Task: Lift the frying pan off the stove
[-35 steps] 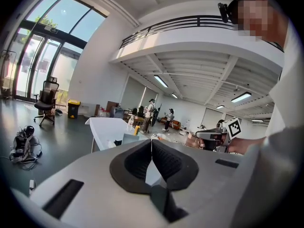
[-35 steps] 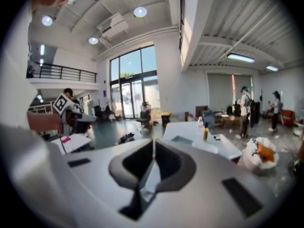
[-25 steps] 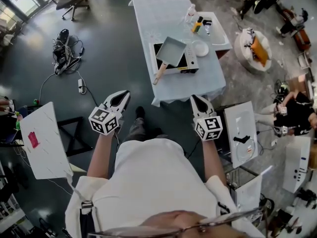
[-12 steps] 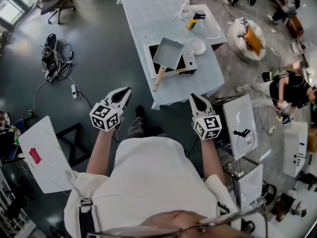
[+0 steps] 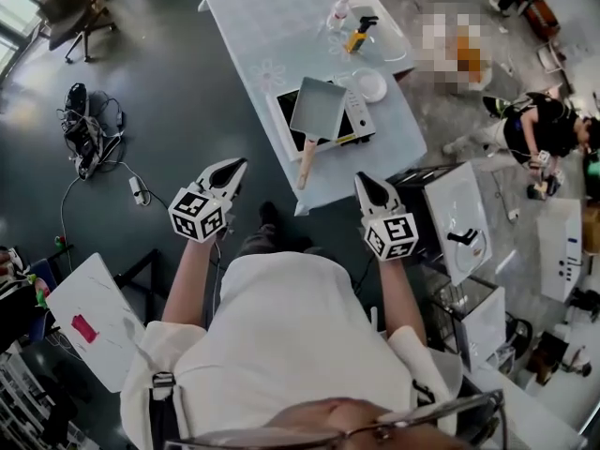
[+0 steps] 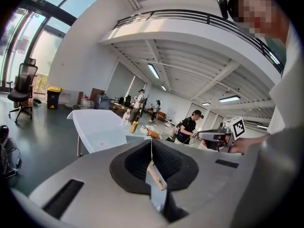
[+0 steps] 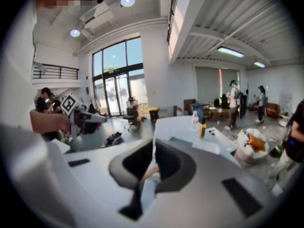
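Observation:
In the head view a square grey frying pan (image 5: 319,107) with a wooden handle (image 5: 307,162) sits on a portable stove (image 5: 357,118) on a table with a pale cloth (image 5: 281,36). The handle points toward me over the table's near edge. My left gripper (image 5: 235,167) is shut and empty, short of the table and left of the handle. My right gripper (image 5: 363,182) is shut and empty too, near the table's front right corner. Through the left gripper's jaws the wooden handle (image 6: 156,175) shows ahead.
A white plate (image 5: 369,85), a water bottle (image 5: 337,12) and a yellow bottle (image 5: 356,37) stand behind the stove. White equipment (image 5: 459,223) stands right of me. Cables (image 5: 86,129) lie on the dark floor at left. People stand at the far right.
Both grippers have come nearer to the table's front edge, still shut. The table and pan now lie closer in the head view and appear more turned.

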Available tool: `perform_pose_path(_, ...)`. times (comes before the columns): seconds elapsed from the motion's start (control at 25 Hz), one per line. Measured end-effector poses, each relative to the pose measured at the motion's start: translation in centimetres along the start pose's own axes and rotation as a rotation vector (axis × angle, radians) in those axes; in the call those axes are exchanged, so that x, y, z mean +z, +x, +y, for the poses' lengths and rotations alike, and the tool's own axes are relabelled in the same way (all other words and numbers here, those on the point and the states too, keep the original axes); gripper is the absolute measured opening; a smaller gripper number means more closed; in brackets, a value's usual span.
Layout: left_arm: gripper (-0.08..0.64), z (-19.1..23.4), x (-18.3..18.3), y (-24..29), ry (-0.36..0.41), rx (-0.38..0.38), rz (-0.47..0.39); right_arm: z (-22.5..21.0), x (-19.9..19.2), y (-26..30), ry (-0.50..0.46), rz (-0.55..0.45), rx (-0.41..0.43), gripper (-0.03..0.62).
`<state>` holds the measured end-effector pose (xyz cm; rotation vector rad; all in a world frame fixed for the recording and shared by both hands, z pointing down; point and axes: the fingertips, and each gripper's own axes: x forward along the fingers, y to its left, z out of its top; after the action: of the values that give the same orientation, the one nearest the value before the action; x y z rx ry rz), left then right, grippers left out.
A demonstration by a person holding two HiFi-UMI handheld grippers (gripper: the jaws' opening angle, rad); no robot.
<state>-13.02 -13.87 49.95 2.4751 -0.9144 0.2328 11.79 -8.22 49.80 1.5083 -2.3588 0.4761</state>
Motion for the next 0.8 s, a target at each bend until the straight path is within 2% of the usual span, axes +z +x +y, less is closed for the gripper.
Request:
perform_pose_path(0.36,0.031,3.4,1.0,3.7,-0.003,-0.109,0.068,0.4,0.5,2.8,0.033,0.031,-0.072,0.035)
perform_pose_path(0.64,0.031,4.5,0.7,6.4,0.002,-0.183,0.128,-0.1,-0.2,4.0,0.088,0.053,-0.109,0.035)
perform_pose_path(0.8,0.031,4.7,0.5,7.6,0.004,-0.216,0.150,0.1,-0.3,4.9,0.089,0.068,-0.115,0.035)
